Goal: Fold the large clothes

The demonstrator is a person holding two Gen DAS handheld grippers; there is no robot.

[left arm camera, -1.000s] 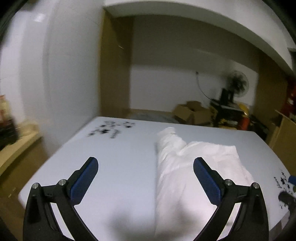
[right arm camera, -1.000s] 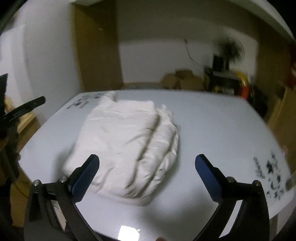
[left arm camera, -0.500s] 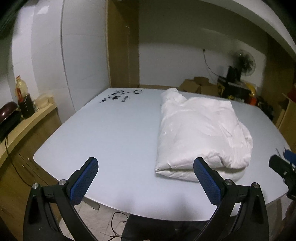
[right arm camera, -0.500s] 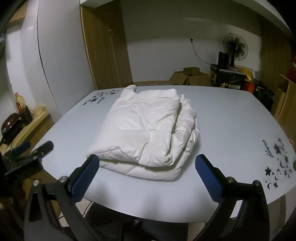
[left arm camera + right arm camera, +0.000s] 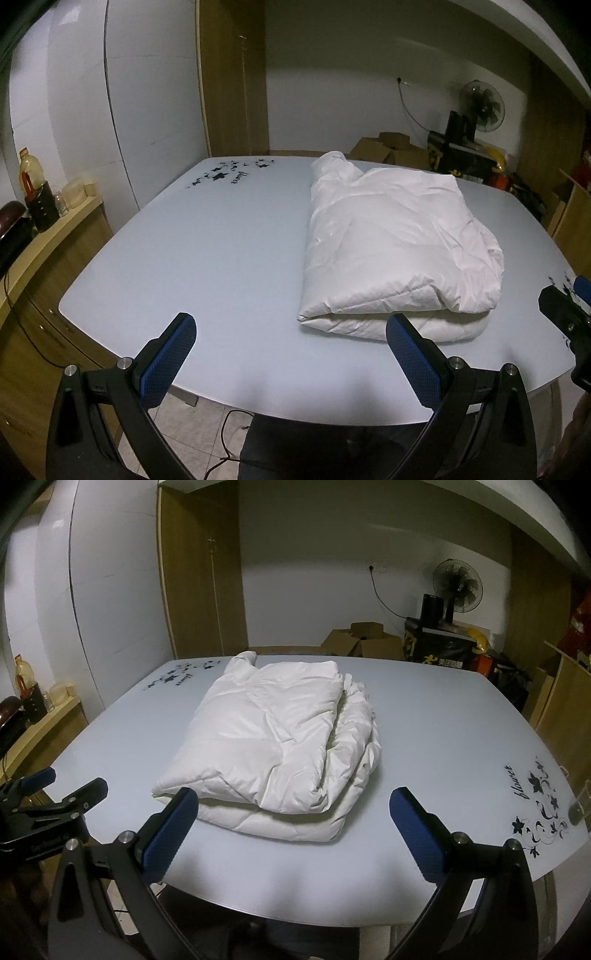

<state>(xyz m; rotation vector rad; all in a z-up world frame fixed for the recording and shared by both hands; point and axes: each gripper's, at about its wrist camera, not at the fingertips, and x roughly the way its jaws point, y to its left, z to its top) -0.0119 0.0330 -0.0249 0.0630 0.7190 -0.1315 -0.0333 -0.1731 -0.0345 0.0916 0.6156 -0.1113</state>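
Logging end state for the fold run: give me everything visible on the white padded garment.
The white padded garment lies folded into a thick, roughly rectangular bundle on the pale blue table. Its fabric looks puffy and quilted, with stitched seams and creases. Layered edges stack along its right side, and a rounded lump sticks out at the far left corner. It rests flat on the table; neither the left gripper nor the right gripper touches it, both open.

A home: dining table (image 5: 443,738), standing fan (image 5: 457,583), cardboard boxes (image 5: 364,638), cooking-oil bottle (image 5: 27,175).
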